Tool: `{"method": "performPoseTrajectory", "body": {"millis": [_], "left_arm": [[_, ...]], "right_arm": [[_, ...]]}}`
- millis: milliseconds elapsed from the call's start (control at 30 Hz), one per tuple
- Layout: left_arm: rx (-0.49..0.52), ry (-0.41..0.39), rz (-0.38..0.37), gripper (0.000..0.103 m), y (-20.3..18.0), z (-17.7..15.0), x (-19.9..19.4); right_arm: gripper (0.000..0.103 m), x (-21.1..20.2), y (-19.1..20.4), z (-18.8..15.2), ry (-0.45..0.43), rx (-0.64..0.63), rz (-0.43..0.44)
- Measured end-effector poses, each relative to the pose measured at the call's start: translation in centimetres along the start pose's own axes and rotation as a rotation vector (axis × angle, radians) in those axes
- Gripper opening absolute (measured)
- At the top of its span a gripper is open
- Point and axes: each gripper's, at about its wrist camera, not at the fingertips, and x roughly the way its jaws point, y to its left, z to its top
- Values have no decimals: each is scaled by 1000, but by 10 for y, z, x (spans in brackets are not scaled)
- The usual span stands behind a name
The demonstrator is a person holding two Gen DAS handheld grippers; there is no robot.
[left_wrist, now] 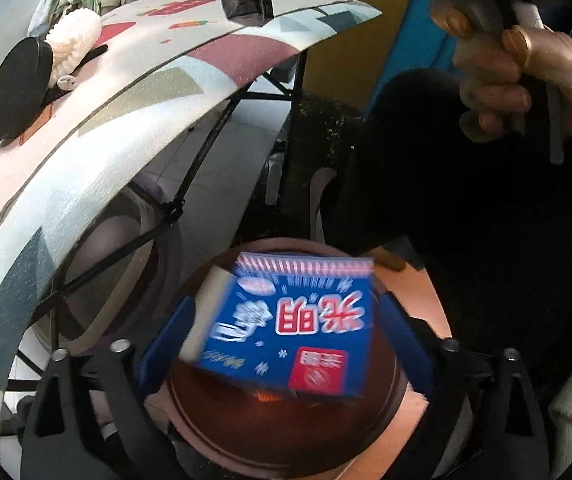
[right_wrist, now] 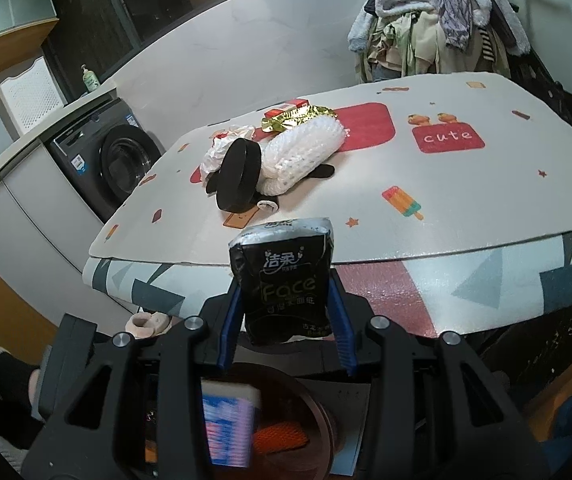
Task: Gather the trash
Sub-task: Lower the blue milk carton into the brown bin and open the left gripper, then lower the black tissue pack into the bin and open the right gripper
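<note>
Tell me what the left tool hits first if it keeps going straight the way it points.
Likely the blue box, blurred between the left tool's open fingers; the pads look clear of it. Behind it lies the brown bin, though depth is unclear.

Blue box (left_wrist: 289, 328): red-white print, motion-blurred, tilted, between spread left claw fingers with gap either side, directly above brown round bin (left_wrist: 286, 428); orange item visible in bin bottom.
Black tissue pack (right_wrist: 282, 280): white lettering, upright, pinched between blue pads of right claw.
On worktop (right_wrist: 465, 208), clustered near far-left part: black round disc (right_wrist: 238, 174) on edge, white foam net (right_wrist: 305, 156) touching it, crumpled white wrapper (right_wrist: 216, 156), gold foil (right_wrist: 297, 117), red box (right_wrist: 287, 108) behind.
</note>
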Motion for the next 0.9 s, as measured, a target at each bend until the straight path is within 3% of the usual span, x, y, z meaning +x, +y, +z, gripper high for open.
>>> {"method": "performPoseTrajectory", "body": {"millis": [133, 333, 467, 633, 767, 900], "left_arm": [[-53, -34, 23, 95, 11, 0, -11], [-248, -206, 135, 96, 49, -9, -66], [-302, -301, 294, 97, 59, -33, -107], [-315, -361, 413, 97, 55, -51, -130], [-362, -414, 459, 97, 57, -65, -138], [-448, -434, 446, 97, 72, -71, -143]], "right_arm": [[42, 4, 5, -1, 13, -19, -2], [42, 14, 16, -3, 41, -42, 17], [42, 27, 32, -10, 86, -94, 28], [42, 47, 57, -26, 163, -181, 54], [42, 62, 76, -43, 225, -275, 57], [42, 79, 99, -62, 309, -401, 58]]}}
